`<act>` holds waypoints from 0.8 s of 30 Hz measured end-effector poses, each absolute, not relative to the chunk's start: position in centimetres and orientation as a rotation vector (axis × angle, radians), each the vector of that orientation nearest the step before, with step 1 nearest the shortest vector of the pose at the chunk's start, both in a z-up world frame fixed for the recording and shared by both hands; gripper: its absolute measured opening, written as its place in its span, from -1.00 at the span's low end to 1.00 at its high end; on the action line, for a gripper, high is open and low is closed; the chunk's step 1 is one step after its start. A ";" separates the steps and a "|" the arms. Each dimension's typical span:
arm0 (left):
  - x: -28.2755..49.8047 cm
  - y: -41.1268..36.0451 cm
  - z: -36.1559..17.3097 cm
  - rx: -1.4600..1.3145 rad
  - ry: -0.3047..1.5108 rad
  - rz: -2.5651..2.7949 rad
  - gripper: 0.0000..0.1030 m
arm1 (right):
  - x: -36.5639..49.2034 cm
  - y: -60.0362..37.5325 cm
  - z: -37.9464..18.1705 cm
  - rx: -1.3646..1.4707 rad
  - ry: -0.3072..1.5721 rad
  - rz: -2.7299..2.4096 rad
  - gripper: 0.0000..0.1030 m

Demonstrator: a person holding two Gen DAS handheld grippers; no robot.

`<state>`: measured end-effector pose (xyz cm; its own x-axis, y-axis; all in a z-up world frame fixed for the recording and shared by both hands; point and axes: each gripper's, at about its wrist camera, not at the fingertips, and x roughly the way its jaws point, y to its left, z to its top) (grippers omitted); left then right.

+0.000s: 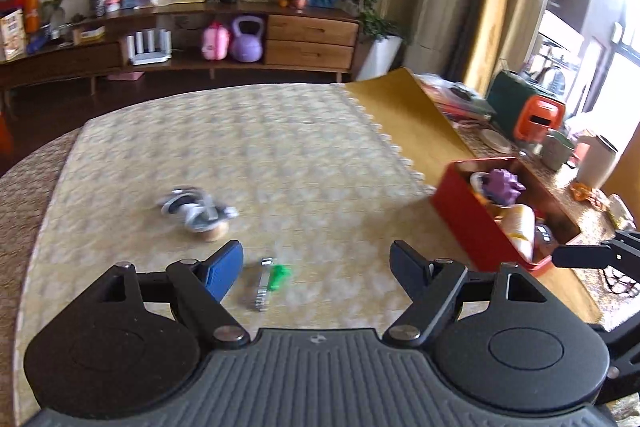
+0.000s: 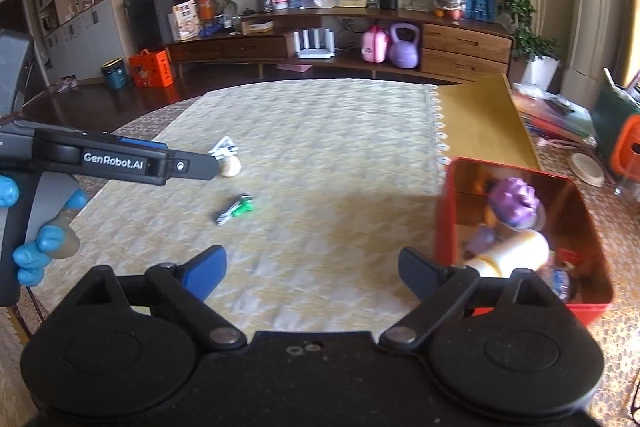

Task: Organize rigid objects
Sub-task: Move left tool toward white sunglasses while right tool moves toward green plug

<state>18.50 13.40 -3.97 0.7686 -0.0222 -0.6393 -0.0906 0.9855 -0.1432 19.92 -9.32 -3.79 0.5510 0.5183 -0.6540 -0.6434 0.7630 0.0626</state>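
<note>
A small green and silver object lies on the pale patterned cloth. It appears low between the fingers of my open left gripper, which touch nothing. Farther off is a grey-white toy figure on a beige base. In the right wrist view the left gripper, held by a blue-gloved hand, partly covers the figure. The red box at the right holds a purple toy and a cream bottle. My right gripper stands open and empty beside the box.
Beyond the red box the table's right side is crowded: an orange container, a white cup, a plate and a dark green box. A bare yellow strip borders the cloth. A wooden sideboard stands far behind.
</note>
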 end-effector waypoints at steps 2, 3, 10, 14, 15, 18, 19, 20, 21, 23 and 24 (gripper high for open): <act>18.3 14.6 -4.2 -0.174 0.697 0.065 0.59 | 19.7 -8.4 -4.0 -0.202 0.700 0.706 0.91; 18.2 15.2 -4.4 -0.177 0.699 0.080 0.63 | 19.6 -7.8 -4.1 -0.209 0.696 0.712 0.92; 18.1 18.6 -4.9 -0.203 0.679 0.156 0.63 | 19.7 -4.2 -4.9 -0.230 0.680 0.764 0.99; 18.5 19.5 -5.3 -0.203 0.679 0.174 0.63 | 20.1 -2.5 -5.7 -0.258 0.681 0.787 0.99; 18.6 19.7 -5.5 -0.204 0.679 0.177 0.63 | 20.3 -2.1 -5.9 -0.271 0.678 0.790 0.99; 19.1 20.2 -5.9 -0.205 0.678 0.179 0.63 | 20.7 -1.0 -6.6 -0.324 0.663 0.804 0.98; 19.3 20.3 -6.1 -0.205 0.678 0.180 0.63 | 21.0 -0.6 -6.9 -0.339 0.661 0.811 0.97; 19.5 20.4 -6.3 -0.206 0.679 0.181 0.63 | 21.2 -0.3 -7.2 -0.351 0.662 0.817 0.95; 19.8 20.5 -6.6 -0.208 0.682 0.181 0.63 | 21.5 0.0 -7.4 -0.360 0.664 0.822 0.95; 20.4 20.6 -7.1 -0.214 0.688 0.180 0.63 | 22.1 0.5 -8.0 -0.368 0.679 0.832 0.93; 20.7 20.6 -7.3 -0.216 0.691 0.179 0.63 | 22.4 0.7 -8.3 -0.370 0.686 0.836 0.92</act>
<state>20.73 20.58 -7.30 0.7568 0.0921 -0.6471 -0.2345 0.9624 -0.1374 22.44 0.74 -8.31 0.4766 0.5515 -0.6846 -0.7789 0.6259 -0.0380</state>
